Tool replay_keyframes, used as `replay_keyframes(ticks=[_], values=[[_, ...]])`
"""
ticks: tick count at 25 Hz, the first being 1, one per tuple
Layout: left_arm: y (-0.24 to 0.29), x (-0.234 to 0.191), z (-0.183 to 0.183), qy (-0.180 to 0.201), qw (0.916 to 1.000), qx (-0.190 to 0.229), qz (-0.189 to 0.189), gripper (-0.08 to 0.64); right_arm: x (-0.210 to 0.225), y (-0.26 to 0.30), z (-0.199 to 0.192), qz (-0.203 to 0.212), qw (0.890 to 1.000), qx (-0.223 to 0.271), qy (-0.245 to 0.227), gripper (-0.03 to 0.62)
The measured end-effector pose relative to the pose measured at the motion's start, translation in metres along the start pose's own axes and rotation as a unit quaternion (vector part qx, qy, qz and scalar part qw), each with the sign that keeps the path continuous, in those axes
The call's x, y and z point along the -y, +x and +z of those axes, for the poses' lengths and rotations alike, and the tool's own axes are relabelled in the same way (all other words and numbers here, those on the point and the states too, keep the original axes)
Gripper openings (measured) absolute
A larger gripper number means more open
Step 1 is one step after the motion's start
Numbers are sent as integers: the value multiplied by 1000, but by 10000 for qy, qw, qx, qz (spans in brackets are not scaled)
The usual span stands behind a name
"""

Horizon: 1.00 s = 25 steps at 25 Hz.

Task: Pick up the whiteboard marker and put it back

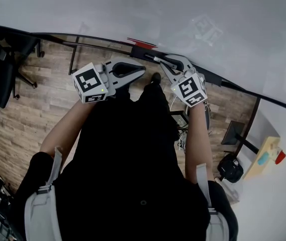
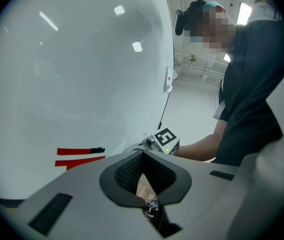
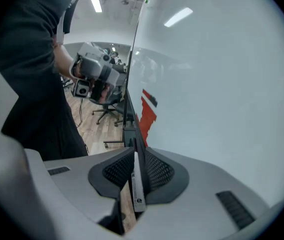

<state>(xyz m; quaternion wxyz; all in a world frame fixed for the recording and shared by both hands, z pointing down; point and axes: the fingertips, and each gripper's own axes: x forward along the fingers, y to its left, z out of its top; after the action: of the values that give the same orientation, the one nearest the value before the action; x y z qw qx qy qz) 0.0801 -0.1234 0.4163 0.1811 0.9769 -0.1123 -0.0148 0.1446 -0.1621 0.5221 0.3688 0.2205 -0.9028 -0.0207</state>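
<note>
Whiteboard (image 1: 193,19) looms ahead as the right gripper (image 1: 167,64), clamped on the whiteboard marker (image 3: 137,184), hovers near the board's dark tray (image 1: 137,50). The left gripper (image 1: 140,72) has its jaws together and empty. Pickup looks done; the return to the tray apparently remains.

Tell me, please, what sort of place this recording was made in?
Probably an office or lab workroom: a large whiteboard fills the wall ahead, and a rolling office chair stands on wood-look flooring.
</note>
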Motion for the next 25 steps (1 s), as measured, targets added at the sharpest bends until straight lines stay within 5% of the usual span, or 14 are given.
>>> replay_keyframes(ticks=[9, 17, 20, 25], values=[[4, 1, 5, 84, 9999, 51, -67, 12, -1, -51, 90, -97, 9851, 1712, 140, 35], [3, 10, 33, 225, 9994, 243, -137, 12, 3, -124, 135, 235, 9331, 3249, 1522, 20], [4, 16, 44, 337, 9987, 308, -205, 12, 6, -148, 134, 142, 9212, 3474, 1748, 20], [10, 21, 52, 411, 9981, 318, -336, 12, 20, -199, 129, -199, 8822, 4095, 2315, 20]])
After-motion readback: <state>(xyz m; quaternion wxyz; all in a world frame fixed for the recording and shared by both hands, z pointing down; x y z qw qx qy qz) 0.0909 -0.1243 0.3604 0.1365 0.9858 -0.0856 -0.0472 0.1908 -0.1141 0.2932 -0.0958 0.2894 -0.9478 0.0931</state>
